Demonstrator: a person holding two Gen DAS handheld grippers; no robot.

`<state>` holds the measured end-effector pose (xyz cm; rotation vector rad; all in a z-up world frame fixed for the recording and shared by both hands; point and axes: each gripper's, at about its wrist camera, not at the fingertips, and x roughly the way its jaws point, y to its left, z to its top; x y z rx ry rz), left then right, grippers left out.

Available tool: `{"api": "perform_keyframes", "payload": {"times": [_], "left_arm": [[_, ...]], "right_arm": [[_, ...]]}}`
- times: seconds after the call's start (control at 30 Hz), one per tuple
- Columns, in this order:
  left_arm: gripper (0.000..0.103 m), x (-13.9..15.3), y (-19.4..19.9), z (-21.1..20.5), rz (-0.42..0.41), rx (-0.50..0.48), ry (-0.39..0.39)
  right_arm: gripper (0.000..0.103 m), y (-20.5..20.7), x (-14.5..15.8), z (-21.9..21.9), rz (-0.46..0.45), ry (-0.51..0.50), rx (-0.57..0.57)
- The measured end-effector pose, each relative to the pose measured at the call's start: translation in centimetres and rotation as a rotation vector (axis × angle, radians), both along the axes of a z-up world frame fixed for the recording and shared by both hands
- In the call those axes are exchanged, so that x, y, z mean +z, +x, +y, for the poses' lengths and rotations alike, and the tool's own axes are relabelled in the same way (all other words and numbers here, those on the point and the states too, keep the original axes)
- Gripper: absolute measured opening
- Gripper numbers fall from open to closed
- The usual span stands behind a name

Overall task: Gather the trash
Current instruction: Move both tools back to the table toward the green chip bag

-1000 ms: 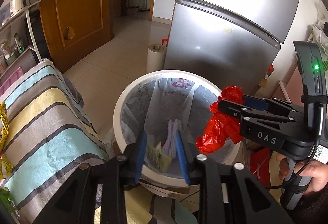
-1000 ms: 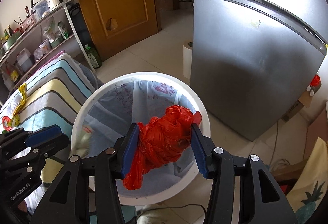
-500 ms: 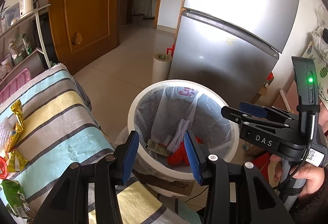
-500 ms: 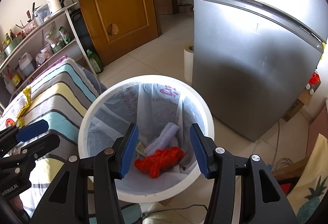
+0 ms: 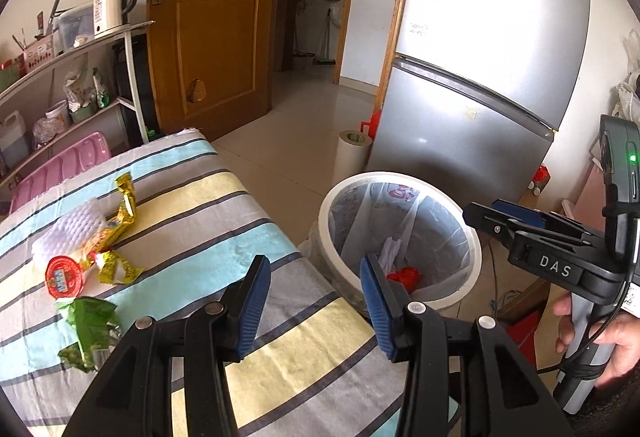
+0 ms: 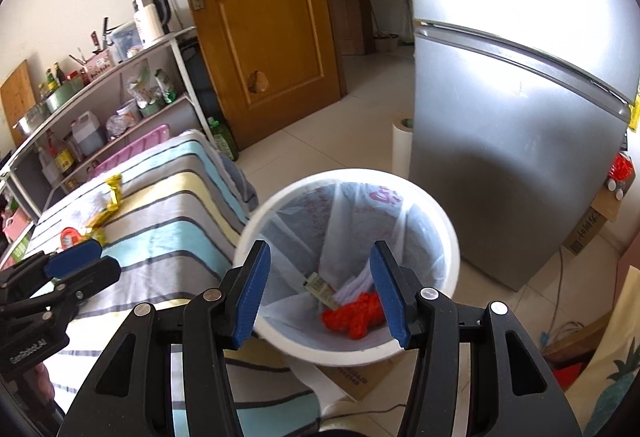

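Note:
A white trash bin with a clear liner stands on the floor beside the striped table; it also shows in the right wrist view. A red plastic bag lies inside it with white paper and a wrapper. My right gripper is open and empty above the bin. My left gripper is open and empty over the table's edge. On the table lie yellow wrappers, a red lid, a white foam net and a green wrapper.
A silver fridge stands right behind the bin. A white roll stands on the floor by it. A shelf rack with bottles and a kettle is at the left. A wooden door is behind.
My right gripper opened and the red bag dropped into the bin. Both grippers have pulled back and up; the left view now takes in the table and its wrappers.

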<state>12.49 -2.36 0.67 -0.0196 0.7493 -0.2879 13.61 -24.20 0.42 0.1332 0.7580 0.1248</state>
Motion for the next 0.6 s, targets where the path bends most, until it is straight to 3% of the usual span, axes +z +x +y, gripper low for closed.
{"api": "perform_keyframes", "payload": {"times": [0.17,0.3,0.43,0.6], "left_arm": [[0.047,-0.3,-2.5,3.5,-0.018,0.086,0.045],[0.049,-0.9,-4.1,7.5,-0.004,0.167,0.023],[0.052,-1.7,-5.5,11.0,0.019,0.236,0.051],[0.057,-2.6,-6.8,14.0,0.024,0.258,0.078]], "right_arm": [[0.053,-1.4,0.7,3.0,-0.024,0.013,0.065],[0.053,-1.8,0.5,5.8,-0.026,0.022,0.117],[0.053,-2.1,0.0,7.8,-0.014,0.038,0.151],[0.053,-2.4,-0.4,10.2,-0.007,0.032,0.194]]}}
